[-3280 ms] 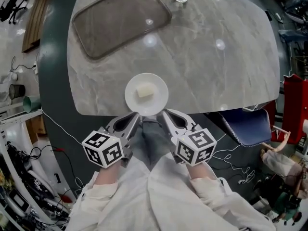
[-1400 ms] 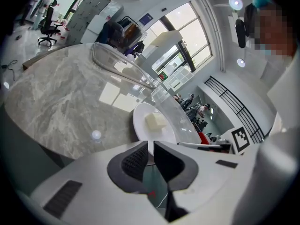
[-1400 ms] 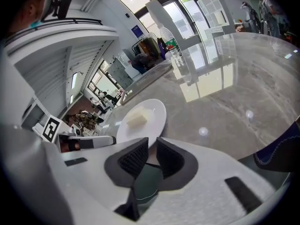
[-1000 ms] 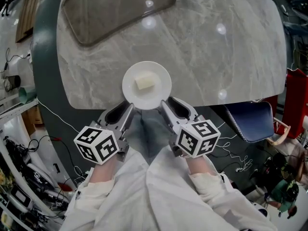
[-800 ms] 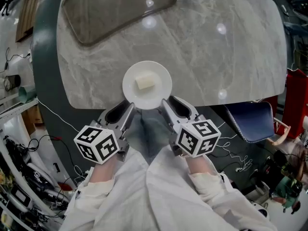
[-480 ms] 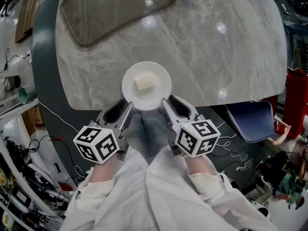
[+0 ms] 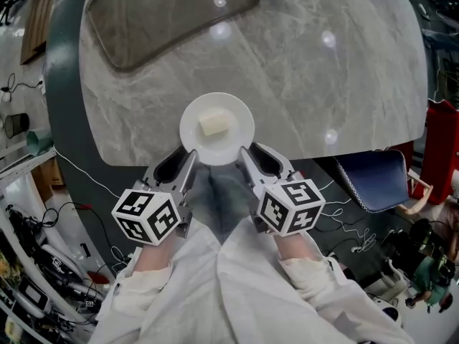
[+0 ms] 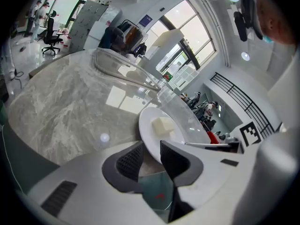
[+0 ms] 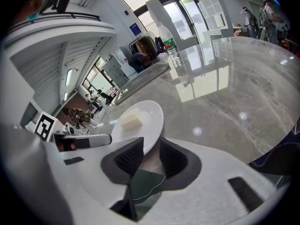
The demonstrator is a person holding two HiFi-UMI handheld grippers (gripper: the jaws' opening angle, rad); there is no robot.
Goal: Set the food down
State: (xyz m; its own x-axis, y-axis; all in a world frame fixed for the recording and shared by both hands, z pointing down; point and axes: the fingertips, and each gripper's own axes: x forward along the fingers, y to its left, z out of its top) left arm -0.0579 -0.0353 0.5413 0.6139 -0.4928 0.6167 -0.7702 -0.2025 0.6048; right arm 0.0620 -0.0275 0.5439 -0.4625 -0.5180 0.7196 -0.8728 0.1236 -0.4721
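The person stands at the near edge of a grey marble counter [image 7: 323,84] with a gripper in each hand, both reaching forward to one small white plate [image 7: 233,145]. The left gripper [image 7: 190,162] has the plate's near-left rim and the right gripper [image 7: 246,158] its near-right rim. In each gripper view the ribbed black jaws are drawn in close, one above and one below the thin edge of the plate, pinching it between them.

On the plate lies the food: a single pale, cream-coloured block [image 7: 213,124], roughly rectangular, a little off centre toward the far side, lying flat. The plate itself sits over the counter right at its near edge, with its gripped rim reaching about as far as that edge. I cannot tell whether its base is touching the marble or is just above it.

Well beyond the plate, at the counter's far left, lies a large smoky translucent tray [image 7: 165,13] with rounded corners, set at a slant. Ceiling lights glint off the polished stone between the tray and the plate. To the person's right, below the counter's edge, there is a dark blue chair seat [image 7: 376,181]. White sleeves [image 7: 154,285] cover both forearms behind the grippers.
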